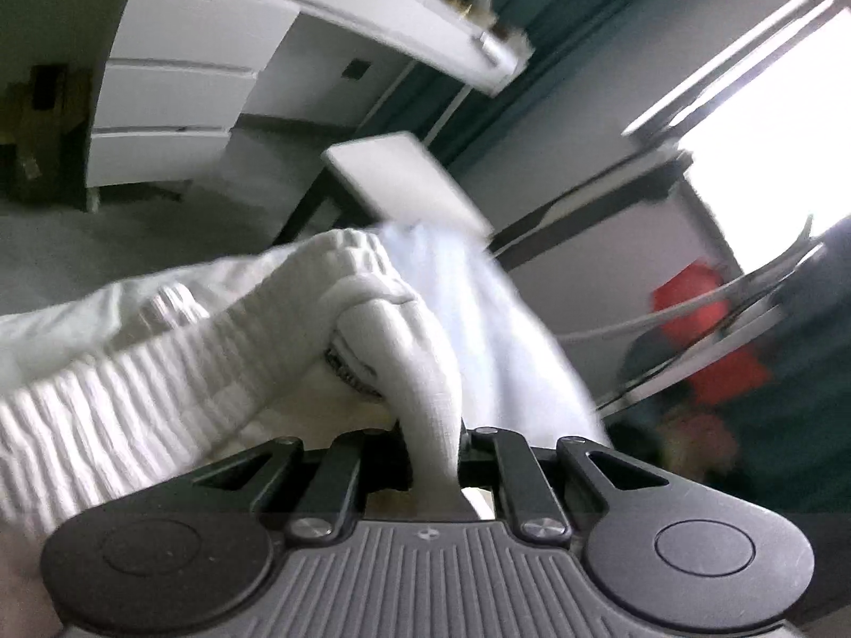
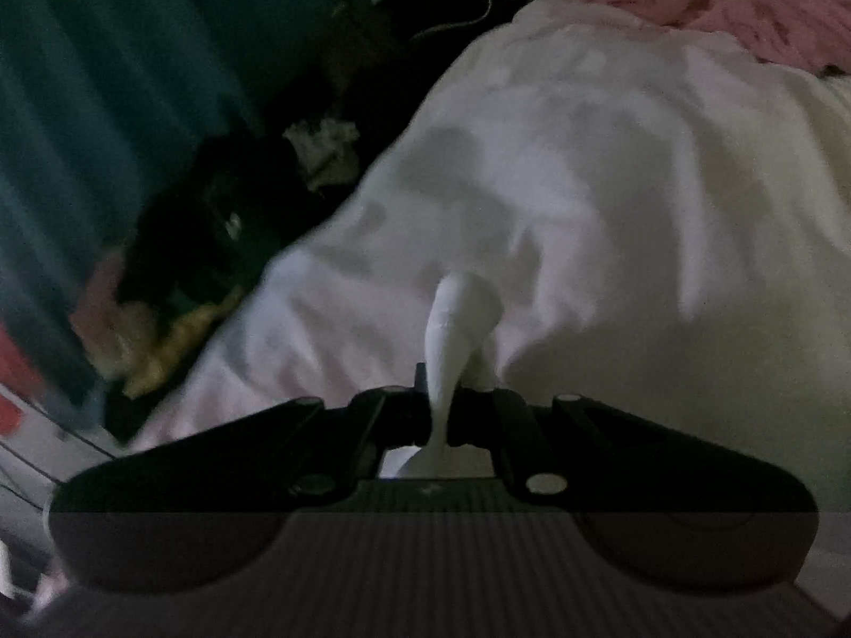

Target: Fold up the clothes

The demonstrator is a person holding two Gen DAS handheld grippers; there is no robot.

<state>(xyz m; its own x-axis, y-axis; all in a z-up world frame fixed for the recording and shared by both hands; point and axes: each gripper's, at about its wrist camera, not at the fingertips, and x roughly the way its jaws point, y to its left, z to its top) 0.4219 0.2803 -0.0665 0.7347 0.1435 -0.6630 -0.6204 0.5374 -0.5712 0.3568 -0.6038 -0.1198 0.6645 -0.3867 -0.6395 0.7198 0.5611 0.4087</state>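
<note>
A white garment with a ribbed waistband hangs lifted in the left wrist view, blurred by motion. My left gripper is shut on a bunched fold of this white garment, which rises between the fingers. In the dark right wrist view the same white cloth spreads wide ahead. My right gripper is shut on a thin pinched fold of it. The fingertips of both grippers are hidden by the cloth.
A white drawer unit and a white desk top stand behind, with a small white table nearer. Red things lie at the right. Dark clothes and pink cloth lie beside the white garment; a teal curtain hangs left.
</note>
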